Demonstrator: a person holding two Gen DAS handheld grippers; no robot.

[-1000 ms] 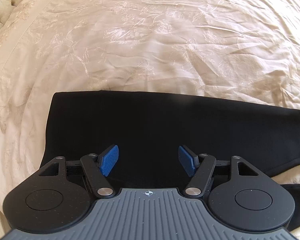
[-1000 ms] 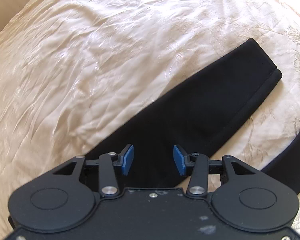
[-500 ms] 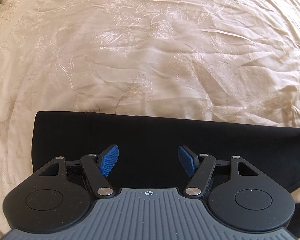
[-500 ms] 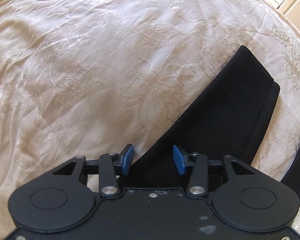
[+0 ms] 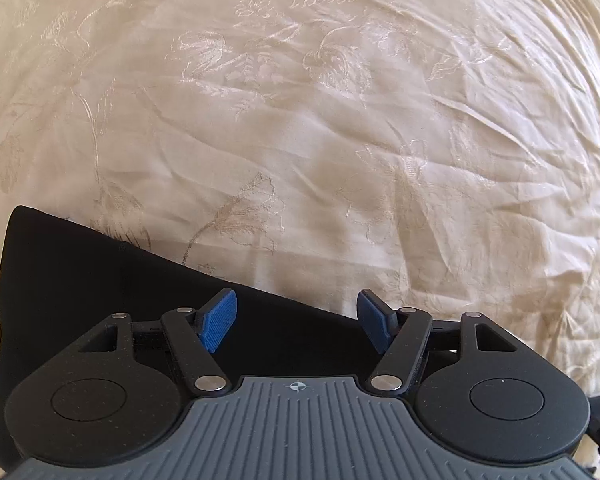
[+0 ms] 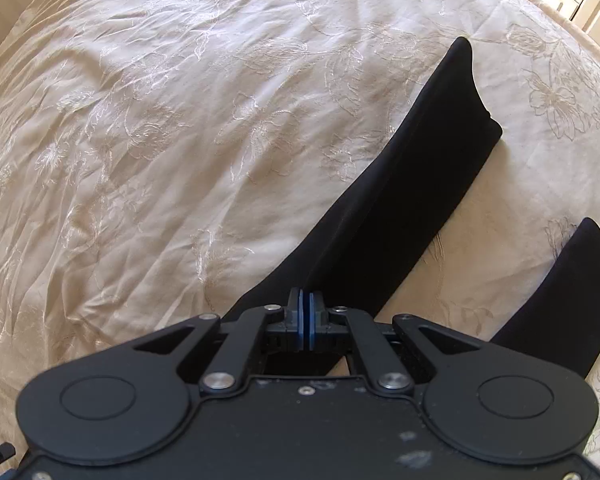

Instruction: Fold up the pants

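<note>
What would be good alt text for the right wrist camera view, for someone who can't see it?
The right gripper has its blue-padded jaws shut at the near end of a long black fabric pants leg, whether on the cloth is unclear. The leg runs diagonally up to the right across a cream embroidered bedspread. A second black leg lies apart at right.
</note>
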